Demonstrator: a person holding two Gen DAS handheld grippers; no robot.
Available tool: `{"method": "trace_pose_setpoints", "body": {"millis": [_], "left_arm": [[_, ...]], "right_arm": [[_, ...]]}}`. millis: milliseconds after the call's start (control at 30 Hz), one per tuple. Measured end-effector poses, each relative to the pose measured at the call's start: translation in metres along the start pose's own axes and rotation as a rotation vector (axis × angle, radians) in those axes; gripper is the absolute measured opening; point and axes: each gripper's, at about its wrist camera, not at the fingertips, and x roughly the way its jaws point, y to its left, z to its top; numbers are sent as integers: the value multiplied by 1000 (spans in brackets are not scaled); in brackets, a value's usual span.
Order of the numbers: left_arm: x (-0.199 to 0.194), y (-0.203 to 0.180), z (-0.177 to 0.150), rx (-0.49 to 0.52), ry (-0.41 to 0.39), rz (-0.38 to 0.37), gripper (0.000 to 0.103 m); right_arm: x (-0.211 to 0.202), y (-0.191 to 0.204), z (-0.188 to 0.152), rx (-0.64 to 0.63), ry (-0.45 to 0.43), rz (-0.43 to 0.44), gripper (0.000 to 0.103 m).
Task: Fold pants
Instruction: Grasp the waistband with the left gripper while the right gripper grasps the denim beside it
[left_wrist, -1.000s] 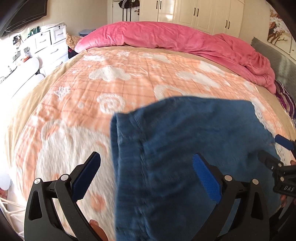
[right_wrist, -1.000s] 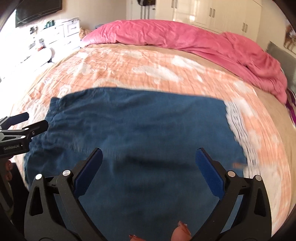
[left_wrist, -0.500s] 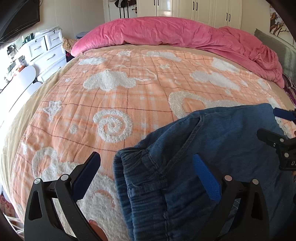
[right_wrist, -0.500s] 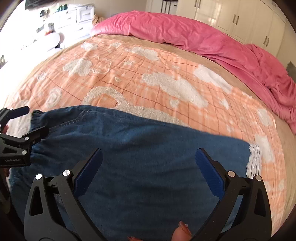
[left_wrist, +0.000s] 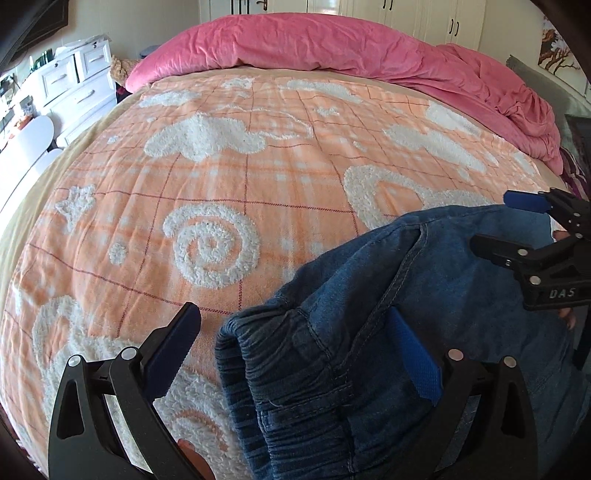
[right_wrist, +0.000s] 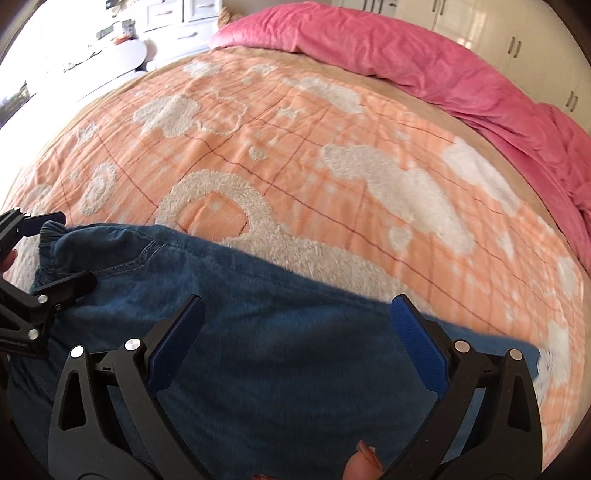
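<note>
We have both grippers spread wide, holding nothing. A second ago the pants (left_wrist: 388, 332) filled the space between our left gripper (left_wrist: 295, 354) fingers, smeared with motion; now they have settled lower and to the right of it, the elastic waistband bunched just ahead of its right finger. Our right gripper (right_wrist: 291, 339) hovers over the middle of the denim, which stretches flat across the bed (right_wrist: 295, 155) from the left gripper's side out past its right finger. The cloth has come to rest near the bed's front edge, so we judge the laying-out done and the first fold yet to start.
</note>
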Motion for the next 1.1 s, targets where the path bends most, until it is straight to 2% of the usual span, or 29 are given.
{"method": "trace_pose_setpoints", "body": {"millis": [300,333,367,433,467,533,567,667,733,800,1100], "left_arm": [[7,6,3,-18,13,-16,99],[8,7,4,-24,15,-21,99],[8,8,4,-27,16,-27,99],[9,10,5,-29,11,-33,97],[9,11,6,-31,7,-37,84],[7,13,7,-32,-3,-54,65],[6,13,7,-30,-11,-71,56],[-4,6,6,30,-55,-80,36],[-11,0,5,71,-84,-86,31],[-17,-4,2,94,-104,-95,29],[-58,0,-18,84,-187,-159,29]], "right_arm": [[35,11,22,-84,43,65,95],[36,12,23,-93,44,75,91],[37,13,24,-98,45,94,86],[34,14,24,-88,33,177,53],[31,16,23,-96,22,200,45],[23,25,19,-128,4,244,14],[20,27,17,-132,0,254,10],[7,33,11,-144,-19,267,6],[-4,31,6,-125,-47,288,5],[-19,27,-1,-96,-79,305,5],[-71,26,-39,-30,-178,336,1]]}}
